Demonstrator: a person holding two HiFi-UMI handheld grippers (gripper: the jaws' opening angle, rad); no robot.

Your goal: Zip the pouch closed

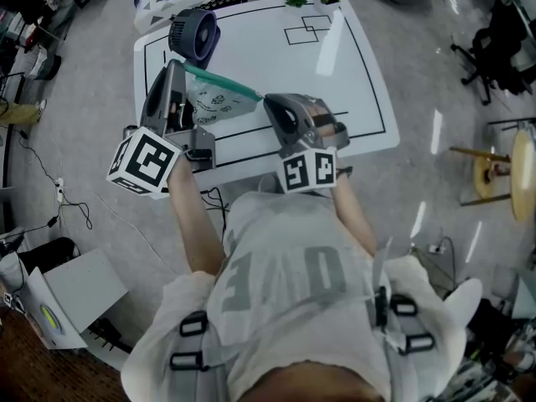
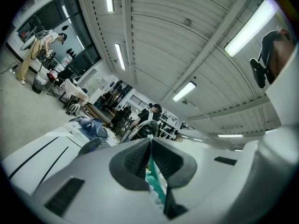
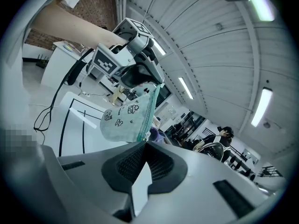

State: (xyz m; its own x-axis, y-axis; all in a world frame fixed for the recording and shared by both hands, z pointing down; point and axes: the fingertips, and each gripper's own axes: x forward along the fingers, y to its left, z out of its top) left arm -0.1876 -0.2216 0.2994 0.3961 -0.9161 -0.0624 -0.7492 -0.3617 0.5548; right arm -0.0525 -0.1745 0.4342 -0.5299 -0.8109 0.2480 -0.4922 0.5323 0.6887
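Dim, greyish head view; glare streaks on the glossy floor (image 1: pixel 435 132) and white table (image 1: pixel 327 48). Both gripper views curve strongly, with black corners; ceiling strip lights (image 2: pixel 184 91) burn bright; the closest foreground is soft.

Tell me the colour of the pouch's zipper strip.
Teal green, along the pale printed pouch; the zipper strip shows best in the right gripper view.

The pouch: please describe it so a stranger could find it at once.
Over the white table with black lines, look between the left gripper and the right gripper. The pouch is held there: pale, with small drawings and a green zip, unlike the dark round fan behind it.
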